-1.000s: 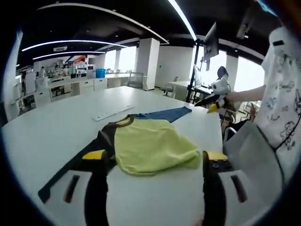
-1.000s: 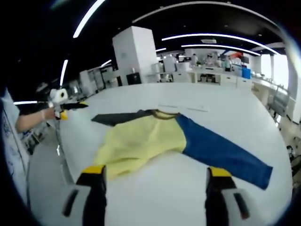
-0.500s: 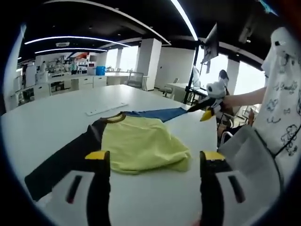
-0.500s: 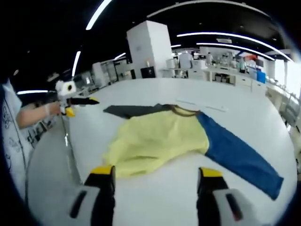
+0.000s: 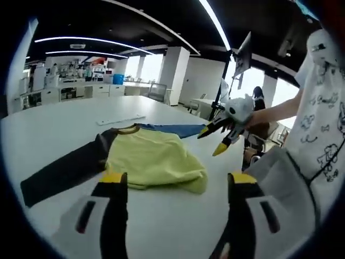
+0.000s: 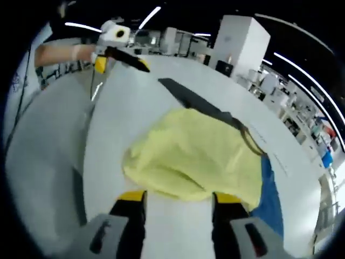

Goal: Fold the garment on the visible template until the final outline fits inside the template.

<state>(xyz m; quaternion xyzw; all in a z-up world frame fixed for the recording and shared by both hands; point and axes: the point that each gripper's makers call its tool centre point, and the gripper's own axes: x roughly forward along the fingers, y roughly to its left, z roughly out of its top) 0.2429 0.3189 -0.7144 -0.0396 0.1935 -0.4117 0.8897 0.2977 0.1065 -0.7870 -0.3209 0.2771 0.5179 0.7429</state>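
Observation:
A garment with a yellow body [image 5: 153,161], a black sleeve [image 5: 62,174] and a blue sleeve [image 5: 172,129] lies partly bunched on the white table [image 5: 54,129]. My left gripper [image 5: 178,181] hovers open just short of the yellow hem, with nothing between its jaws. In its view the right gripper [image 5: 214,139] comes in from the right, held by a hand, its yellow tips apart. In the right gripper view, the yellow body [image 6: 188,154] lies right ahead of my open right gripper [image 6: 179,198], hem at the tips. The black sleeve [image 6: 188,100] runs up and the blue sleeve [image 6: 269,197] lies at right. The left gripper [image 6: 116,51] shows at upper left.
A white strip [image 5: 121,120] lies on the table beyond the collar. A grey chair [image 5: 280,172] and a person in a printed white shirt [image 5: 323,108] stand at the table's right edge. The table's edge [image 6: 81,162] curves along the left. Office desks and a pillar stand far behind.
The right gripper has moved in low toward the yellow hem, its view rolling and closing in, and its jaws stand a little narrower. The left gripper has drifted slightly nearer the garment.

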